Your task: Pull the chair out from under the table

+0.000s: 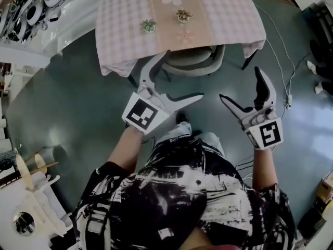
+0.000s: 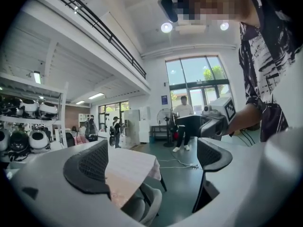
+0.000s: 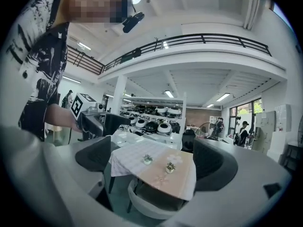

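Task not started. Chair (image 1: 195, 62) is fully tucked under the table (image 1: 229, 14), with only the grey curved backrest and part of the seat showing past the near edge of the pink checked cloth. Two small flower pots (image 1: 148, 26) sit on the tabletop, well clear of the action.

Left gripper (image 1: 179, 76) has its jaws spread wide with nothing between them; the left gripper view shows only floor and the table edge through the gap. Right gripper (image 1: 240, 83) is also spread wide and empty; the right gripper view frames the table and chair between its pads, some way off.

Key relation: the chair lies on the far side of both grippers, roughly centred between them. The backrest's long axis runs left-right along the table's near edge, so the pull direction is straight toward the near side, at the person. The left gripper is nearer. In the head view its far jaw tip reaches up to the left end of the backrest, near the cloth's hanging corner. Whether it already touches the chair is hard to tell from that angle; probably just short. The right gripper hangs near and to the right of the backrest, apart from it.

Likely next step: move a gripper forward over the backrest rim, close on it, then draw back. The cloth hem hangs close to the rim and could get caught in the grasp.
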